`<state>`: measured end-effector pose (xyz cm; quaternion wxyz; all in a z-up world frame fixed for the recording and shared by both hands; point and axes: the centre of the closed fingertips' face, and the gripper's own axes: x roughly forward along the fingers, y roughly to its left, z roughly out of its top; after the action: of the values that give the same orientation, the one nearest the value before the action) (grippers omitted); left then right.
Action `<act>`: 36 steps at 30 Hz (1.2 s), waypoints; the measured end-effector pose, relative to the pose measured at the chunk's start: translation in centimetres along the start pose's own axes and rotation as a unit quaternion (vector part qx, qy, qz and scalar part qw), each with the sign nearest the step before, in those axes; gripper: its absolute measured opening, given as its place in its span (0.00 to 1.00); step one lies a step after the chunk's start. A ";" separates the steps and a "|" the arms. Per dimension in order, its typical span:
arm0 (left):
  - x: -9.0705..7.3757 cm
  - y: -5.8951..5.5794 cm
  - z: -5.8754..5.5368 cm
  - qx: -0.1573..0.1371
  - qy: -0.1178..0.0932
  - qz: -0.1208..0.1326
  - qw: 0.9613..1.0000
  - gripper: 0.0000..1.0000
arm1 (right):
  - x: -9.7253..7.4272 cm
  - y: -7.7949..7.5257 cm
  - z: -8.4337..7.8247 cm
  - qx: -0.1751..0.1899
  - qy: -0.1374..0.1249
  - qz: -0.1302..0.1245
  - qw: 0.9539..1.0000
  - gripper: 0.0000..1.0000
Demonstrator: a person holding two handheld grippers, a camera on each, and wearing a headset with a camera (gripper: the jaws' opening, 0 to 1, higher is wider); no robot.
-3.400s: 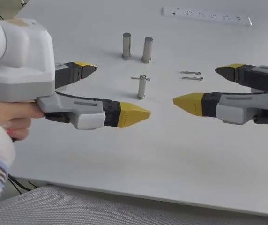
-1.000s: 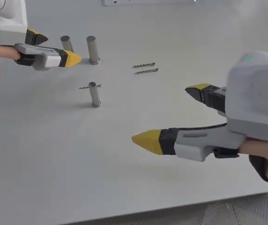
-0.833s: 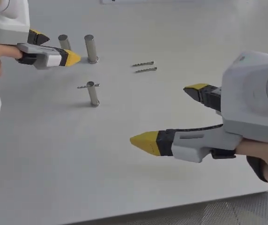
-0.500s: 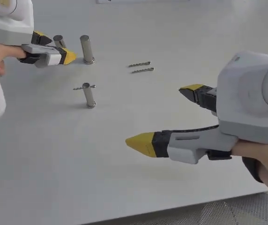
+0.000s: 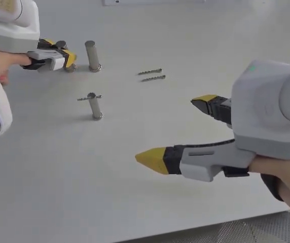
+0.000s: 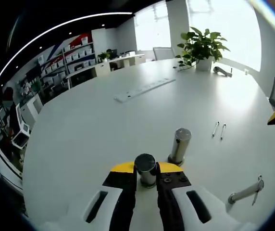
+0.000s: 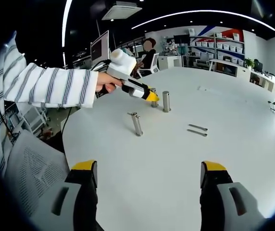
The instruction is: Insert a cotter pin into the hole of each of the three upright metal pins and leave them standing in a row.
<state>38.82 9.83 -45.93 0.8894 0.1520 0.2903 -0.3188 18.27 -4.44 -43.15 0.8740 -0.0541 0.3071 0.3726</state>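
My left gripper (image 6: 146, 177) is narrow, its jaws clamped on either side of the back-left pin (image 6: 146, 166), which stands upright on the table (image 5: 135, 202). In the head view this gripper (image 5: 66, 56) sits at the far left with the pin top (image 5: 61, 44) showing between its jaws. The back-right pin (image 5: 91, 54) stands just beside it, upright with a bare hole. The front pin (image 5: 94, 105) stands apart, nearer me, with a cotter (image 5: 89, 97) through its top. Two loose cotters (image 5: 151, 75) lie side by side on the table, right of the pins. My right gripper (image 5: 171, 129) is wide open, holds nothing, and hovers over the table well apart from the pins and cotters.
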 end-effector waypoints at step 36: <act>-9.1 -3.6 4.5 -0.006 -0.048 0.002 0.999 0.10 | -1.0 1.4 1.9 -0.016 -0.030 0.015 0.999 0.87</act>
<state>32.66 9.39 -37.10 0.9039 0.1320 0.2488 -0.3219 17.74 -3.42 -40.87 0.8761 -0.0524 0.2754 0.3922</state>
